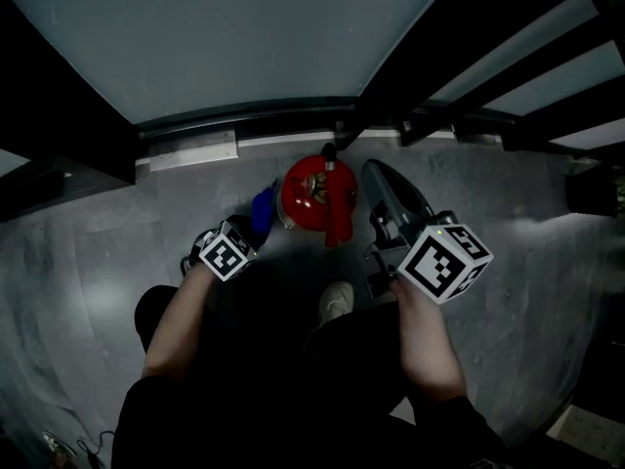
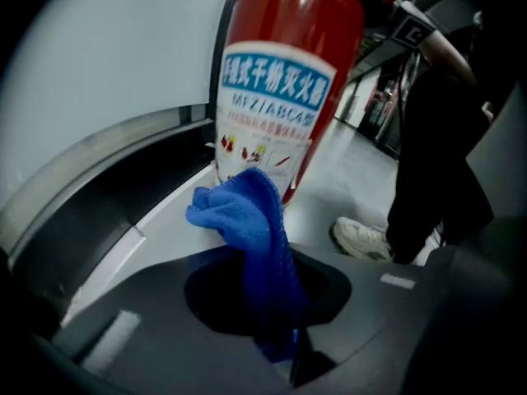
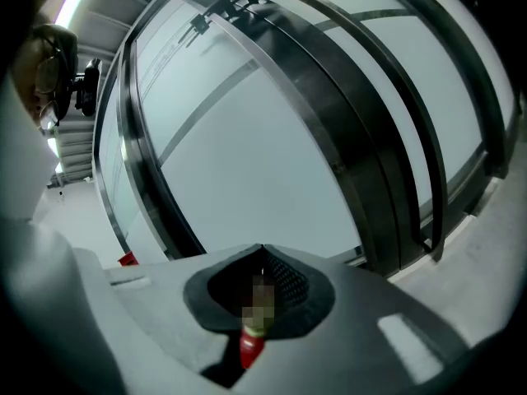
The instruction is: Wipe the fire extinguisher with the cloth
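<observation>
A red fire extinguisher (image 1: 311,195) stands on the grey floor by a glass wall; in the left gripper view its labelled body (image 2: 280,81) rises close ahead. My left gripper (image 1: 252,231) is shut on a blue cloth (image 1: 264,206), just left of the extinguisher. In the left gripper view the cloth (image 2: 247,220) sticks up out of the left gripper (image 2: 262,257) and its top lies at the foot of the label. My right gripper (image 1: 379,172) is raised to the right of the extinguisher's top, jaws together, pointing at the glass wall (image 3: 247,163). A small red piece (image 3: 251,348) shows low between its jaws; I cannot tell what it is.
A white shoe (image 1: 337,301) and dark trouser legs (image 2: 436,155) stand just behind the extinguisher. A raised sill (image 1: 186,149) runs along the foot of the glass wall. Dark metal rails (image 1: 508,47) slant away at the upper right.
</observation>
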Motion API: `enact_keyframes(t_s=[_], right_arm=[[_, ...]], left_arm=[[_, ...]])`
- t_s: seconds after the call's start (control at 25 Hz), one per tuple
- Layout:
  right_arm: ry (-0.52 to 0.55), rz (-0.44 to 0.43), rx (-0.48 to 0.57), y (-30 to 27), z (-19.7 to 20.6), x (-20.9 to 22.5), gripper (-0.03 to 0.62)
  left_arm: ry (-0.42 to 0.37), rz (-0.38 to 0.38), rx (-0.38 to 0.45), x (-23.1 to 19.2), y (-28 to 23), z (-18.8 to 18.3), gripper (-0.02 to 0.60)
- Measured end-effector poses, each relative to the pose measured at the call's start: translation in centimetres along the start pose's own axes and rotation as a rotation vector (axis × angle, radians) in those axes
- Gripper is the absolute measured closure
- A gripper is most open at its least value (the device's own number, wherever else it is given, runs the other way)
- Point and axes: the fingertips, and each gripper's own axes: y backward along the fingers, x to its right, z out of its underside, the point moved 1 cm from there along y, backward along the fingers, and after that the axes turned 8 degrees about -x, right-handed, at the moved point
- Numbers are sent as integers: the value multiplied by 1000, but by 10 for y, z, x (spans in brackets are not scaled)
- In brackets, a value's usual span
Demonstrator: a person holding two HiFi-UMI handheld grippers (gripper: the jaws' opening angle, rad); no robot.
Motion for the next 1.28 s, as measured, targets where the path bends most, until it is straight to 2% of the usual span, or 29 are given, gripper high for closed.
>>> enact_keyframes(t_s=[0.04,0.2,0.24,0.36,0.44,0.6,0.68,0.96,1.04,1.2,1.28], right_arm=[[-3,0,20,1,-4,-2,591],[-31,1,60,0,-13,-3,591],[-37,1,60,-2,-13,-3,591],[-39,8,61,-4,-13,-3,591],[-41,21,65,-1,-14,0,591],[-50,43,64,2,-10,5,591],[-42,58,57,4,-8,6,591],[16,112,31,19,-4,15,591],[62,124,19,21,-3,15,591],[67,95,-4,15,2,11,591],[58,80,-3,13,1,9,591]], left_arm=[[-77,24,-21,9,15,-1,511],[-499,137,-68,66,81,-8,511],[-573,160,-67,80,98,-11,511],[-710,197,-45,110,143,-32,512],[-753,213,-15,116,160,-52,512],[-720,277,54,104,171,-89,512],[-685,299,44,93,164,-98,512],[-623,265,-171,62,109,-69,512],[-579,258,-161,56,101,-69,512],[-494,272,-53,51,94,-84,512],[-464,276,-79,47,83,-77,512]])
